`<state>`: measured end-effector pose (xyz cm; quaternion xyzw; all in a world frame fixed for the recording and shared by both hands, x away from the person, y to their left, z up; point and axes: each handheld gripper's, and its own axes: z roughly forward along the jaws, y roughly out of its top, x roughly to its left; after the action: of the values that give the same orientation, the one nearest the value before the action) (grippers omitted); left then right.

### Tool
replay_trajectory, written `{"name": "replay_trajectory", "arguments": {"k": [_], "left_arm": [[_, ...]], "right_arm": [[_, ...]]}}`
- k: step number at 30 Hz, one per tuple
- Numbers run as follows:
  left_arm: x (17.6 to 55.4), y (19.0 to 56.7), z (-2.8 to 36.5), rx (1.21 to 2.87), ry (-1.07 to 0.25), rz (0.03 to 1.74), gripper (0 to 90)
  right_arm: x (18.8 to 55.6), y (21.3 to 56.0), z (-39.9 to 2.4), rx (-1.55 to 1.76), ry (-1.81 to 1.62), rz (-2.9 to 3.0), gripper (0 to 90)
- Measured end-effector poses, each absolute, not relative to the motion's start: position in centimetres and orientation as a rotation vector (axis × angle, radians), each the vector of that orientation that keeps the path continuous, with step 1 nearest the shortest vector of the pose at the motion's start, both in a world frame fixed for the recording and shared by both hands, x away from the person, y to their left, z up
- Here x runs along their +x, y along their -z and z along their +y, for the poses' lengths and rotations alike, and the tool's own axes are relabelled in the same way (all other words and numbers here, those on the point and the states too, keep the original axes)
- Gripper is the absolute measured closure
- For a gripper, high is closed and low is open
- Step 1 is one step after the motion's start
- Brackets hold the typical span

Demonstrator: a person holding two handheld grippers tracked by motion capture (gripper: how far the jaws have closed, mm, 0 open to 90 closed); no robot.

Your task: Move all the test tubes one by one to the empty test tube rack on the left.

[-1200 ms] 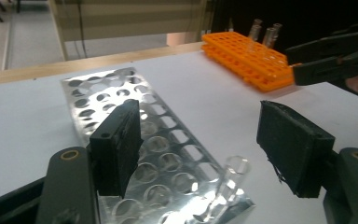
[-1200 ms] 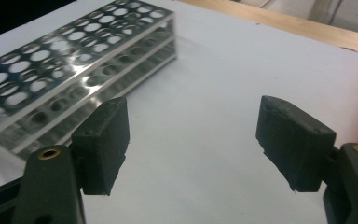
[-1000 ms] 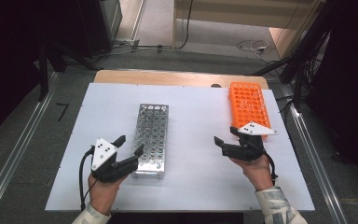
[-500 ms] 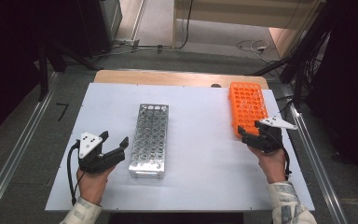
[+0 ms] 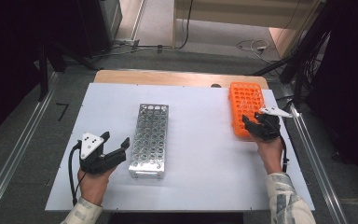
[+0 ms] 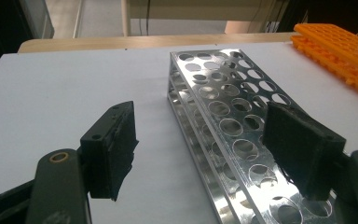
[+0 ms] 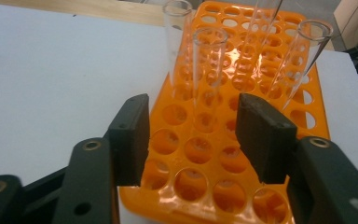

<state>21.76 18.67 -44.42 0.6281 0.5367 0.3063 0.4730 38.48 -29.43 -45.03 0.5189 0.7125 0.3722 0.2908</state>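
An orange tube rack (image 5: 246,103) lies at the table's right, with several clear glass tubes (image 7: 207,70) standing in it. My right gripper (image 5: 251,123) hovers over its near end, open. In the right gripper view the jaws (image 7: 196,135) stand wide over the orange rack (image 7: 161,123), and one tube rises just beyond the gap, untouched. A silver metal rack (image 5: 150,137) with empty holes lies mid-table. My left gripper (image 5: 116,141) sits open just left of its near end. In the left gripper view (image 6: 205,140) the metal rack (image 6: 223,93) runs under the right pad (image 6: 298,149).
Both racks rest on a white board (image 5: 200,154) over a wooden table edge (image 5: 168,77). Bare white surface stretches between the racks and left of the metal one. The orange rack (image 6: 340,51) shows far right in the left gripper view. Metal rails flank the board.
My right gripper moved right and forward to the orange rack's near end. My left gripper drew back to the left, off the metal rack's near corner.
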Motion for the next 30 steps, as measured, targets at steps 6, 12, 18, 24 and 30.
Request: {"name": "replay_trajectory", "arguments": {"k": [6,12,18,24,30], "left_arm": [[21.8,44.4,18.6,1.542,-0.751,1.311,25.9],[21.7,44.4,18.6,1.547,-0.751,1.311,26.1],[21.7,44.4,18.6,1.545,-0.749,1.310,26.3],[21.6,44.4,18.6,1.542,-0.747,1.307,26.3],[21.6,44.3,18.6,1.543,-0.750,1.306,26.1]], "right_arm": [[39.9,45.8,-29.4,1.390,-0.946,1.904,55.6],[40.6,45.9,-28.9,1.356,-0.922,1.908,63.9],[41.0,46.1,-28.8,1.352,-0.902,1.914,72.5],[40.7,45.6,-29.1,1.352,-0.931,1.895,72.9],[40.1,43.7,-29.3,1.335,-0.976,1.867,73.0]]}}
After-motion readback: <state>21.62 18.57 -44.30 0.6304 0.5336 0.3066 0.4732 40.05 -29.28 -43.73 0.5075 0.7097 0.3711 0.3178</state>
